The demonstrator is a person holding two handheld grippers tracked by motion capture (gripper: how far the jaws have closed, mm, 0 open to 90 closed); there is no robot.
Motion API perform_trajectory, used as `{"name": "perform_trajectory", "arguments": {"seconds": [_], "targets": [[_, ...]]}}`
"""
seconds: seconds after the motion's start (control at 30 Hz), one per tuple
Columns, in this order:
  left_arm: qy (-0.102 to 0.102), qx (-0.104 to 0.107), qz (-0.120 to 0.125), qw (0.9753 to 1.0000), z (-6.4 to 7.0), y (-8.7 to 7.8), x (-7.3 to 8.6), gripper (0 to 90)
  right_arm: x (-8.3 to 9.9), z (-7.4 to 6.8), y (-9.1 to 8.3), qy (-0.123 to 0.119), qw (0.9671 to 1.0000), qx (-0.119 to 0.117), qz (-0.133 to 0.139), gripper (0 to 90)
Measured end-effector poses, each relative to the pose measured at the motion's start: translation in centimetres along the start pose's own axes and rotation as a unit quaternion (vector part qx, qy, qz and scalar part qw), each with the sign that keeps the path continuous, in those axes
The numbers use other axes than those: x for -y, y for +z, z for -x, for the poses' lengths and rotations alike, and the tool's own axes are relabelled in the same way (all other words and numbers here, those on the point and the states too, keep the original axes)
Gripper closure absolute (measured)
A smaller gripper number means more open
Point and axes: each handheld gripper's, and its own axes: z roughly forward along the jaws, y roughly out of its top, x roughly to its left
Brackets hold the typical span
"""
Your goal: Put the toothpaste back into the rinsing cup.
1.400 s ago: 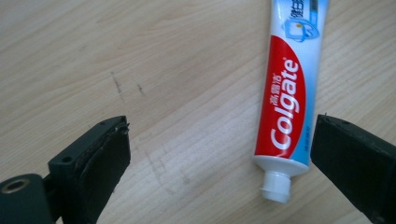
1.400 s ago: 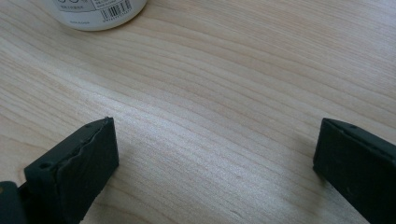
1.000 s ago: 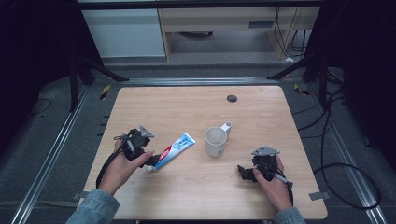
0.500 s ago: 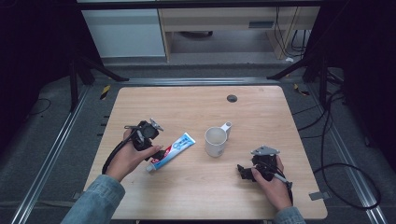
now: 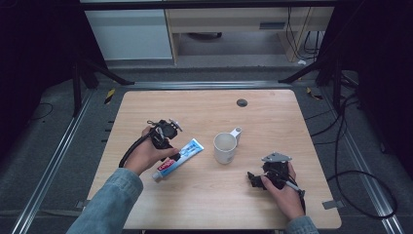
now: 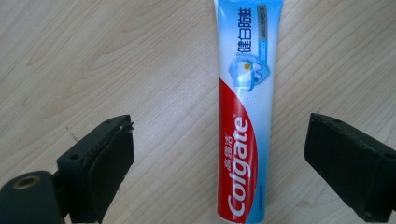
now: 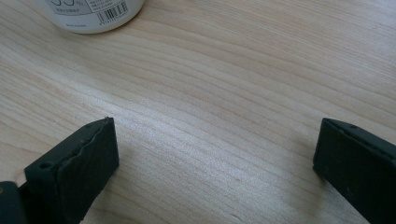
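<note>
A blue, red and white Colgate toothpaste tube (image 5: 178,158) (image 6: 246,107) lies flat on the wooden table (image 5: 204,109), left of centre. My left gripper (image 5: 171,148) (image 6: 224,163) hovers just above it, open, with one jaw on each side of the tube and not touching it. A white mug (image 5: 225,147) stands upright at the middle of the table, handle pointing to the far right. Its base shows at the top left of the right gripper view as the mug (image 7: 91,14). My right gripper (image 5: 253,179) (image 7: 217,161) is open low over bare wood, right of and nearer than the mug.
A small dark round grommet (image 5: 242,102) sits in the tabletop near the far edge. Black cables (image 5: 350,161) trail over the floor to the right of the table. Metal rails (image 5: 58,161) run along both sides.
My left gripper has moved forward and to the right, from beside the tube's near end to above its middle. The right gripper, the mug and the tube have stayed put.
</note>
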Motion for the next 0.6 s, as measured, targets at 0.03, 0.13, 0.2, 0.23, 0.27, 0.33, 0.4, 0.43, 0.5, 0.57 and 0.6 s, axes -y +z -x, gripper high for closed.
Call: {"name": "perform_trajectory", "arguments": {"seconds": [0.03,0.13,0.2,0.23,0.27,0.33,0.4,0.43,0.5,0.57,0.6], "targets": [[0.0,0.001,-0.002,1.0,0.0,0.1,-0.3,8.7,0.0,0.0,0.0,0.0,1.0,0.0,0.0,0.4],[0.004,0.003,-0.008,1.0,0.2,0.5,-0.9,10.5,0.0,0.0,0.0,0.0,1.0,0.0,0.0,0.4],[0.008,0.004,-0.013,0.9999,0.4,0.7,-1.3,11.9,0.0,0.0,0.0,0.0,1.0,0.0,0.001,0.4],[0.01,0.003,-0.015,0.9998,0.5,0.8,-1.4,12.9,0.0,0.0,0.0,0.0,1.0,0.0,0.001,0.4],[0.011,0.003,-0.016,0.9998,0.5,0.9,-1.6,13.3,0.0,0.0,0.0,0.0,1.0,0.0,0.001,0.4],[0.016,0.003,-0.019,0.9997,0.7,1.1,-1.9,15.8,0.0,0.0,0.0,0.0,1.0,0.0,0.001,0.4],[0.022,0.007,-0.027,0.9994,0.9,1.5,-2.1,16.9,0.0,0.0,0.0,0.0,1.0,0.0,0.001,0.4],[0.024,0.007,-0.031,0.9992,0.9,1.7,-2.2,17.6,0.0,0.0,0.0,0.0,1.0,0.0,0.001,0.4],[0.024,0.013,-0.037,0.9989,1.1,2.1,-2.3,20.6,0.0,0.0,0.0,0.0,1.0,0.0,0.001,0.4],[0.03,0.019,-0.048,0.9982,1.3,2.5,-2.4,23.1,0.0,0.0,0.0,0.0,1.0,0.0,0.0,0.4],[0.033,0.022,-0.053,0.9978,1.5,2.8,-2.4,23.1,0.0,0.0,0.0,0.0,1.0,0.0,0.0,0.4]]}}
